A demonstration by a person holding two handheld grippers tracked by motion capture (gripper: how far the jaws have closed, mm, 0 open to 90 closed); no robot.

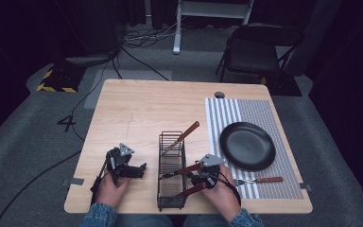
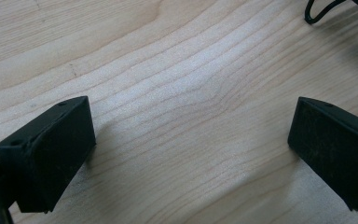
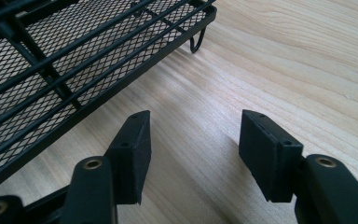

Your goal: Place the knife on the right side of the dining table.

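Three wood-handled utensils [image 1: 185, 133] lean in wire basket [image 1: 171, 189], mid-table. Black plate [image 1: 247, 145] bare, fork [image 1: 257, 180] beside it. Right gripper [image 3: 193, 154] and left gripper [image 2: 191, 149] gape, holding nothing. No readable writing.

This is a recording studio or lab set-up, not a home. Black curtains close off the far side and the flanks, and grey carpet covers the floor [image 1: 38, 137]. Cables [image 1: 137, 40] trail across it on the far side, near yellow-black hazard tape [image 1: 54, 87] on the far left. A folding chair [image 1: 260, 49] stands far right, beside a white stand [image 1: 189, 19]. The plain wooden table [image 1: 137, 109] carries a staged place setting: mat [image 1: 246, 111], plate [image 1: 247, 145], fork [image 1: 260, 180].
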